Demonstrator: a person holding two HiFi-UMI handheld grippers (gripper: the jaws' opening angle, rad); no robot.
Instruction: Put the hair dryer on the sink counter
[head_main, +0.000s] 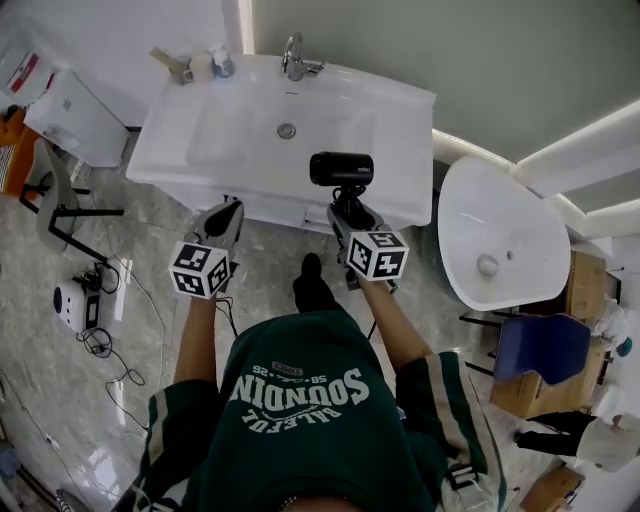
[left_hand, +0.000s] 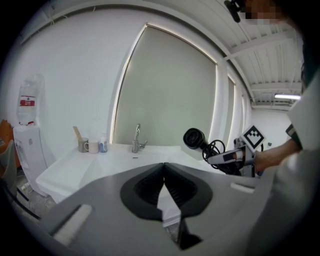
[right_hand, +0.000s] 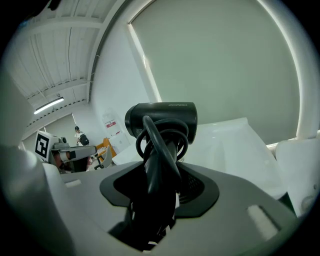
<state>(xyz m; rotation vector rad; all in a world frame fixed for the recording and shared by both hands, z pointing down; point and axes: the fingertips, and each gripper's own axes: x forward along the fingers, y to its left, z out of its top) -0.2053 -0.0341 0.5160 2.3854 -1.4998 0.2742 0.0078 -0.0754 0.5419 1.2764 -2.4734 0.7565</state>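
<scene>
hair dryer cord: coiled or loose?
Coiled. The cord loops in rings round the handle of the hair dryer, clamped in the jaws of the right gripper.

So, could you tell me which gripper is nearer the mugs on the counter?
Left. The left gripper hangs roughly in line with the mugs; the right gripper, holding the hair dryer, is farther to their right.

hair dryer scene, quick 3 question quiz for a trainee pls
1. True or false: the left claw holds the hair dryer.
2. The cups stand on the sink counter at: A) its back left corner, B) its front right corner, C) inside the basin.
3. Fill in: the right claw is shut on the hair dryer's ____.

Key: 1 false, the left claw is shut and empty; 2 A; 3 handle.
</scene>
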